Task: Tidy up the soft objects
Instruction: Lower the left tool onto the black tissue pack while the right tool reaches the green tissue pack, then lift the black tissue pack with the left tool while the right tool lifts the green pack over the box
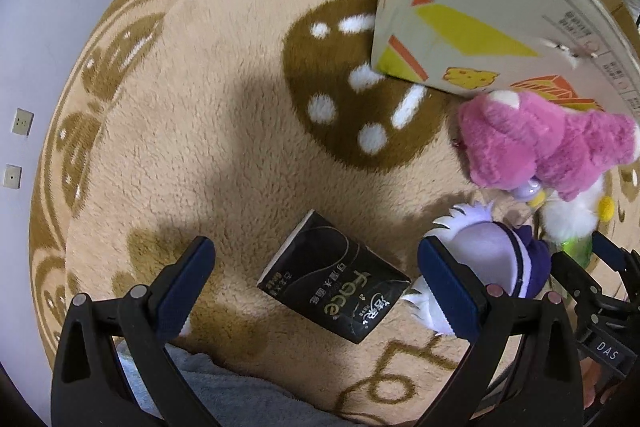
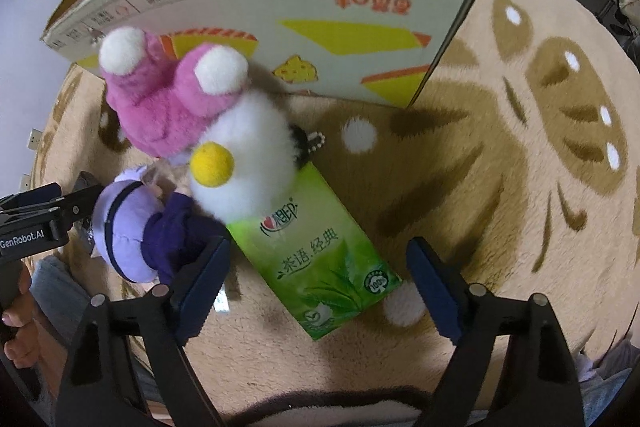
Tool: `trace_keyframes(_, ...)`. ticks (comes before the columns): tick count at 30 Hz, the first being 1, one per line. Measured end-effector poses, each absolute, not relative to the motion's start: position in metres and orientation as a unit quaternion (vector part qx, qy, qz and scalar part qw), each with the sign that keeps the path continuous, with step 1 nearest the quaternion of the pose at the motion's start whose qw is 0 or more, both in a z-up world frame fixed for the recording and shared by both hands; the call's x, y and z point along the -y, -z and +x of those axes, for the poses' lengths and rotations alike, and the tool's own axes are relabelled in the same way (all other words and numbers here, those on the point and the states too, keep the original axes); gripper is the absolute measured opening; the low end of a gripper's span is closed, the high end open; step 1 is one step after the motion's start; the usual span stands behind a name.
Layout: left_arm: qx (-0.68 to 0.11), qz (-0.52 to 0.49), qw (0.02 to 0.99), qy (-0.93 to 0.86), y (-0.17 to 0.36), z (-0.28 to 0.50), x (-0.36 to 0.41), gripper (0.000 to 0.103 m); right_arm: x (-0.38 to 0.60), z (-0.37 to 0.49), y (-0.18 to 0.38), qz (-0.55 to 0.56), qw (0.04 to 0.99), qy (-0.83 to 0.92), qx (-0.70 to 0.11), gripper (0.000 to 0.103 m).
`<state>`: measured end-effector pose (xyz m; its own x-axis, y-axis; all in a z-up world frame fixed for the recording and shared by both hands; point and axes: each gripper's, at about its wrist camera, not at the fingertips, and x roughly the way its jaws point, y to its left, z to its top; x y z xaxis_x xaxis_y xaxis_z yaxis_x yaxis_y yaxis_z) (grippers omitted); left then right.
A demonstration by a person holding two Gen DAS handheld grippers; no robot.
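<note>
- Black tissue pack (image 1: 334,281) is framed between the spread fingers of the left gripper (image 1: 316,287), flat on the beige rug (image 1: 200,147).
- Green tissue pack (image 2: 316,255) is straddled by the right gripper (image 2: 318,287), fingers wide, nothing pinched.
- Plush toys (image 2: 192,131) are heaped just left, near the cardboard box (image 2: 320,7).
- Each pack is best squeezed across its narrow sides, clear of the plush.

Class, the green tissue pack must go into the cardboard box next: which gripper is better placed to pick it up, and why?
Probably the right gripper: it is open, with the green tissue pack lying between its fingers. The left gripper, also open, frames the black tissue pack instead.
</note>
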<state>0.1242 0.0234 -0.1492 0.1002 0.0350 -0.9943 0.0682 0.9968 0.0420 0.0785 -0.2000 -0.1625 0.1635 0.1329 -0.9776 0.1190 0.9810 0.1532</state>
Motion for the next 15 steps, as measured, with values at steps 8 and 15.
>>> trace_keyframes(8, -0.684, 0.012, 0.729, 0.007, 0.160, 0.133, -0.031, 0.092, 0.201, 0.082, 0.173, 0.097, 0.750, -0.005, -0.654, 0.083)
trace_keyframes(15, -0.691, 0.021, 0.723, -0.001, 0.169, 0.135, -0.031, 0.080, 0.193, 0.080, 0.176, 0.092, 0.749, -0.005, -0.657, 0.079)
